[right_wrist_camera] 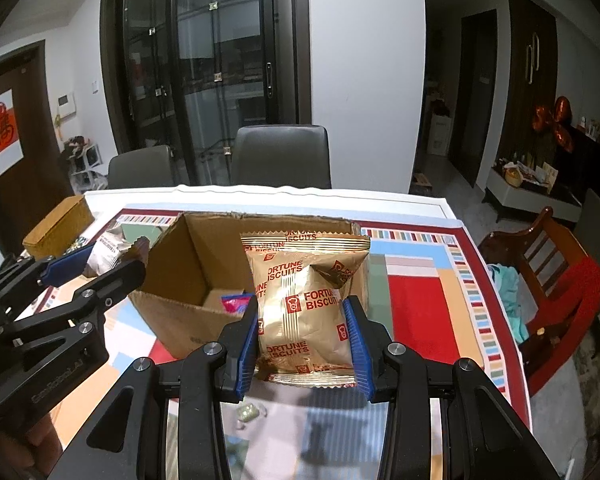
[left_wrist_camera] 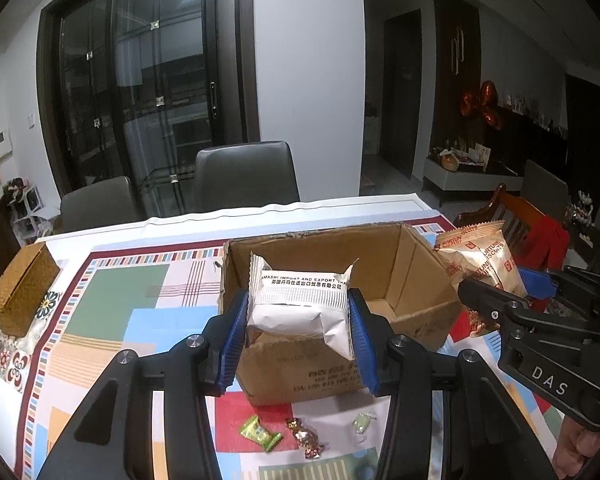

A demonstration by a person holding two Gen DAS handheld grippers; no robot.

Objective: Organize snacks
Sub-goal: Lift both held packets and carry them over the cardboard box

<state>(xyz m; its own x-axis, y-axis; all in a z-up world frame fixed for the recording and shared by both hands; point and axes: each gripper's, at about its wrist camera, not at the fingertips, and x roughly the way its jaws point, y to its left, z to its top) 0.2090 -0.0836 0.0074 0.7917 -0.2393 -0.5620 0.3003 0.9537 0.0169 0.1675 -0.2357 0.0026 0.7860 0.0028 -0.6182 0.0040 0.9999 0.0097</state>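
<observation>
Pinching a soft white foil snack packet in my left gripper and a crinkly gold biscuit bag in my right gripper, both light, held mid-body above the open brown cardboard box.

We read "FORTUNE BISCUITS" in red, repeated across the gold packet. The white packet carries "IMPORT AND EXPORT" above a line of Chinese characters we can't make out. "DAS" stands in pale letters on the right gripper body. A red paper with one large Chinese character hangs on the door. Print on the cardboard box front is too blurred.
</observation>
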